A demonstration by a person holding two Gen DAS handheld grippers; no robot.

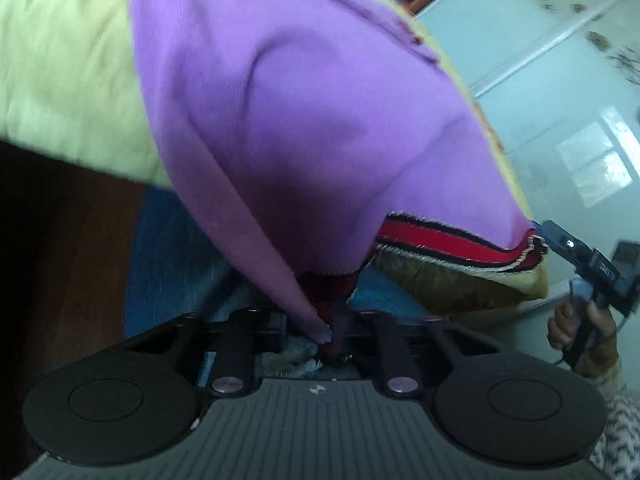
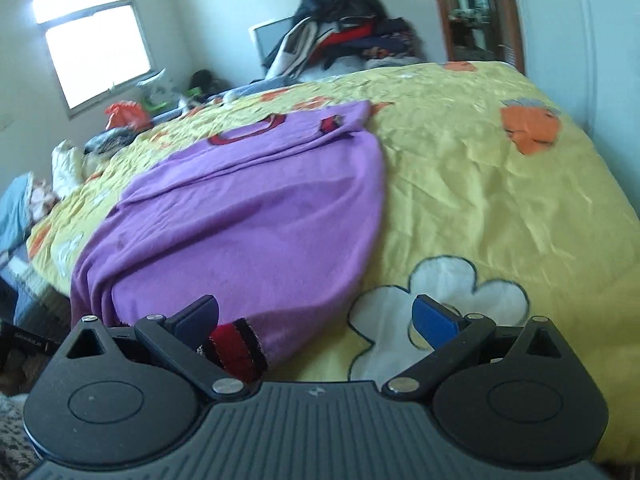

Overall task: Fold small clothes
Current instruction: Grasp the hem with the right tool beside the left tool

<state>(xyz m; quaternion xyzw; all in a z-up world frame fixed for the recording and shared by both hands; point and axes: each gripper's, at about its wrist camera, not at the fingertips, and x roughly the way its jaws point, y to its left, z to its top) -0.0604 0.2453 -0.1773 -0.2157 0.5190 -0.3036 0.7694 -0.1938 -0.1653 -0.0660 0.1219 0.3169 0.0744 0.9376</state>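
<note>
Left fingers [image 1: 326, 330] clench the purple sweater's [image 2: 248, 216] hem; right fingers [image 2: 316, 320] released (beside it).

Purple knit sweater [image 2: 248, 208] with red-and-black striped trim is lying spread ahead of the right gripper [image 2: 316, 320], hem corner pinched and lifting in the left gripper [image 1: 326, 334].

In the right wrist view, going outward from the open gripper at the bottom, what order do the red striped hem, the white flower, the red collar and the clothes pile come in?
From the right gripper:
1. Red striped hem, by the left finger.
2. White flower, just ahead, to the right; close to the hem.
3. Red collar of the purple sweater, mid-bed.
4. Clothes pile, against the far wall.
</note>
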